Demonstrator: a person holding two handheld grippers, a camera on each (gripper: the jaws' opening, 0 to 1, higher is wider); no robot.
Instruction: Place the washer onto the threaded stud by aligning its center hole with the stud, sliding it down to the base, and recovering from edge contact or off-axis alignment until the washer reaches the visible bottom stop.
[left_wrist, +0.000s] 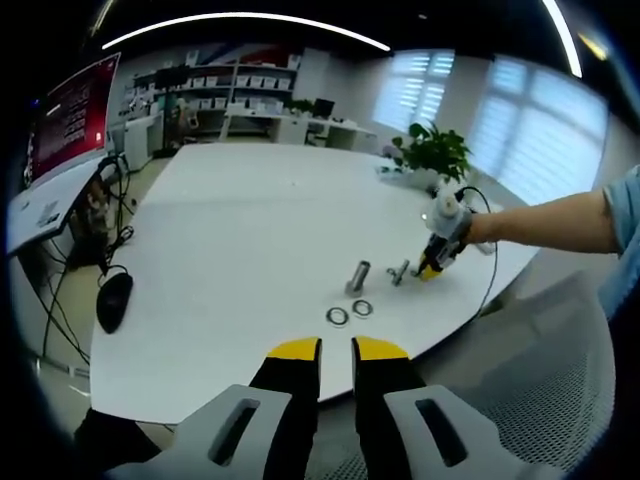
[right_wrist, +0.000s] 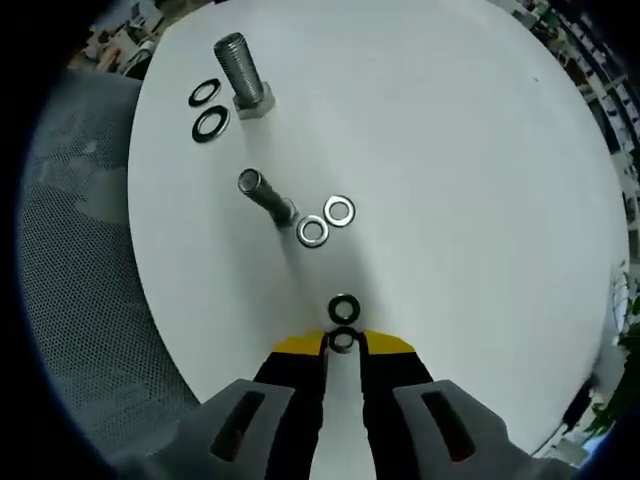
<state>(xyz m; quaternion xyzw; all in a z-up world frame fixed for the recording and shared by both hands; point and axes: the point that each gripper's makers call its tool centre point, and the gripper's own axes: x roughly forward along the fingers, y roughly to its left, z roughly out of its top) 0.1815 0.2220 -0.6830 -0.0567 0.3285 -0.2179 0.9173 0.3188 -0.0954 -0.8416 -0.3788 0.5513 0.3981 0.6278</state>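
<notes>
- In the right gripper view, the right hand-held gripper (right_wrist: 342, 343) hovers over the white desk (right_wrist: 450, 150), its yellow-tipped jaws pinching a small washer (right_wrist: 342, 342) between them.
- A second washer (right_wrist: 345, 307) lies flat on the desk just beyond the tips.
- Farther on, a slim threaded stud (right_wrist: 264, 197) stands on its base, with two washers (right_wrist: 326, 221) lying just beside that base.
- Nearer the desk's edge stands a thicker bolt (right_wrist: 241, 72), a pair of dark washers (right_wrist: 208, 109) beside it.
- In the left gripper view, the left hand-held gripper (left_wrist: 336, 348) hangs off the desk's near edge, jaws slightly spread, holding nothing.
- A computer mouse (left_wrist: 114, 300) rests near another edge, well apart from the hardware.
</notes>
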